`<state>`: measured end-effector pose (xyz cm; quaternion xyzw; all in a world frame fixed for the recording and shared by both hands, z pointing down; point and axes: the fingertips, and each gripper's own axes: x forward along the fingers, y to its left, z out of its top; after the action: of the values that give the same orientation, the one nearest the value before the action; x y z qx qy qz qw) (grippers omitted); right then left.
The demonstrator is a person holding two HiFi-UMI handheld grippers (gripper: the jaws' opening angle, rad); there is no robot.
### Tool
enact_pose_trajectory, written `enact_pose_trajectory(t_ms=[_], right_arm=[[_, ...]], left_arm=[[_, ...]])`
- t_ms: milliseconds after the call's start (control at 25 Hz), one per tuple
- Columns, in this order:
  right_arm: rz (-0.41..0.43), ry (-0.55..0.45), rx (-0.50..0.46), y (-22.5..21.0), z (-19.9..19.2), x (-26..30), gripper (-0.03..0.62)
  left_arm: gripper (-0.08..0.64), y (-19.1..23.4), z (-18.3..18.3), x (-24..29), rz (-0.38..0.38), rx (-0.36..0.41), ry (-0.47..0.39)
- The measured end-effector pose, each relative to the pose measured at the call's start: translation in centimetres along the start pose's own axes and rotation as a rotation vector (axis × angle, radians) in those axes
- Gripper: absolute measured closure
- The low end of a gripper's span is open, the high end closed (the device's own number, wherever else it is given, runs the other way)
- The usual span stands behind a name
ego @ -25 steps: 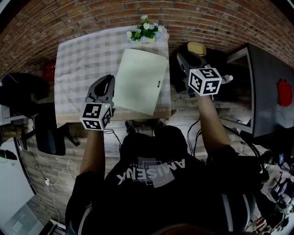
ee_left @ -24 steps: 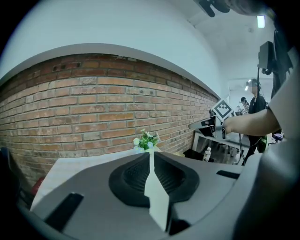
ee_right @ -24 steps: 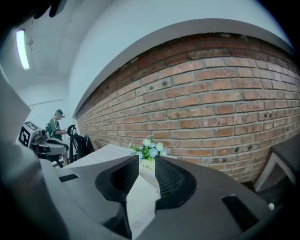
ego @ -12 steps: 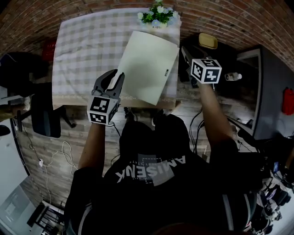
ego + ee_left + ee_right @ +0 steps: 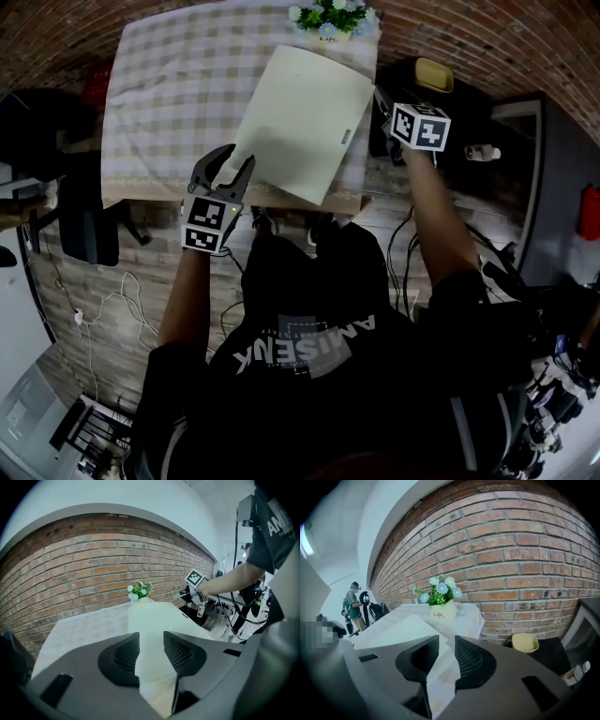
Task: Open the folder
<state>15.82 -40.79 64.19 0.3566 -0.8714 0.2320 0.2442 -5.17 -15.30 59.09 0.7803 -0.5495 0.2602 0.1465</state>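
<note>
A person stands at a table (image 5: 169, 103) covered with a checked cloth, holding a two-jaw gripper in each hand.

The folder (image 5: 305, 117) lies flat and closed on the right half of the table. It is turned slightly, so its long edges run away from the person and lean to the right at the far end.

The left gripper (image 5: 234, 167) sits just beside the folder's near left corner and points along the cover. Its jaws have just been opening and stand apart. Nothing is between them, though the left gripper view shows the pale cover through the gap.

The right gripper (image 5: 382, 99) is just beside the far right corner, diagonally opposite. Its jaws are parted by a narrow gap and grip nothing. The right gripper view shows cloth and a folder corner beyond them.

Both grippers are about equally close to the folder, each at its own corner, and neither touches it as far as can be seen.

The folder is plain pale cream with a smooth, matt, unmarked cover. A small dark mark sits beside its right long edge, too small to identify. That edge is probably the opening side, so the right gripper seems better placed to lift the cover while the left steadies the corner nearest it.

A small pot of white and blue flowers (image 5: 333, 17) stands at the far edge of the table, near the folder's far end.
</note>
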Motion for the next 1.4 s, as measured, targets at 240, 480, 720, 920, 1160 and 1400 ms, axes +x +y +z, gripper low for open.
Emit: enact_pose_trajectory(t_ms=[240,480,720,920,1160,1400], right_arm=[[0.004,0.022,0.018,-0.5,-0.8,1.6,0.459],[-0.028,0.055,0.026,-1.3,-1.9,2.8,0.469],[-0.029,0.07,0.052,-1.2,-2.2,3.0,0.465],[-0.032,0.064,0.051,-1.3,-2.1,2.9,0.465],[-0.055,0.069,0.013,-1.3,-1.5,3.5,0.474],[-0.054,0.077,0.02,-0.7,-2.1,2.8,0.499]], left_arm=[[0.4,-0.9,-1.6,0.1,-0.004,0.012,0.027],[0.399,-1.5,-2.7,0.0,-0.007,0.025,0.046],[0.394,-2.7,-4.8,0.2,-0.03,0.082,0.093],[0.372,-2.8,-7.4,0.2,-0.014,0.234,0.172],[0.371,-0.6,-8.4,0.3,0.055,0.461,0.255],[0.371,-0.5,-8.3,0.4,0.072,0.508,0.295]])
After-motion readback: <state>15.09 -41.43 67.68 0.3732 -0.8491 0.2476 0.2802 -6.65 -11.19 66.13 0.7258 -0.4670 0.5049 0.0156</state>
